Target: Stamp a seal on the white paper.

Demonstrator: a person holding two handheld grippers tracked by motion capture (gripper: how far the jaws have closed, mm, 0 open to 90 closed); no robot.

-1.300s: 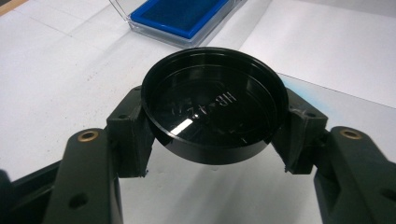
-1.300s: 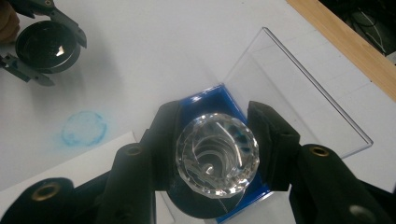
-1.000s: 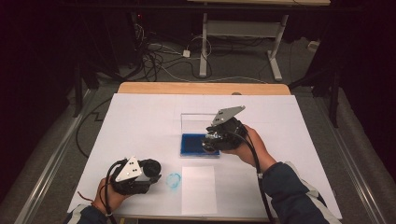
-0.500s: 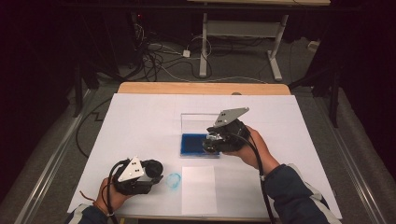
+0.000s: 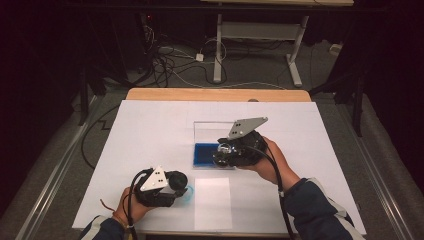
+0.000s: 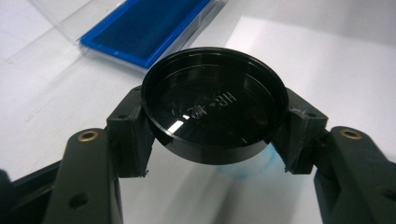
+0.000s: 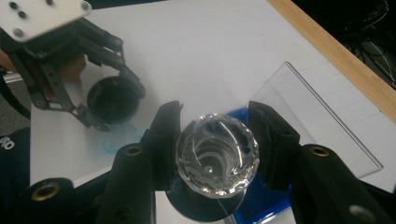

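A black round lid (image 6: 214, 109) is clamped between the pads of my left gripper (image 6: 214, 135), its hollow side facing the camera. In the high view my left gripper (image 5: 181, 184) is near the table's front left, holding the lid (image 5: 179, 179) low over a pale blue round mark (image 5: 189, 192). My right gripper (image 7: 217, 140) is shut on a clear faceted glass piece (image 7: 217, 154), with a dark round part just below it. In the high view my right gripper (image 5: 220, 152) holds the glass piece over the blue tray (image 5: 205, 154). The right gripper view also shows my left gripper (image 7: 114, 100) farther off.
The blue tray (image 6: 144, 25) lies in a clear plastic box (image 5: 212, 127) at mid-table. A white sheet (image 5: 212, 202) lies at the front edge, to the right of my left gripper. The white tabletop ends in a wooden strip (image 5: 215, 95) at the back, with cables on the floor beyond.
My left gripper has slid a little to the right with the lid and now partly covers the pale blue mark. My right gripper has stayed in place.
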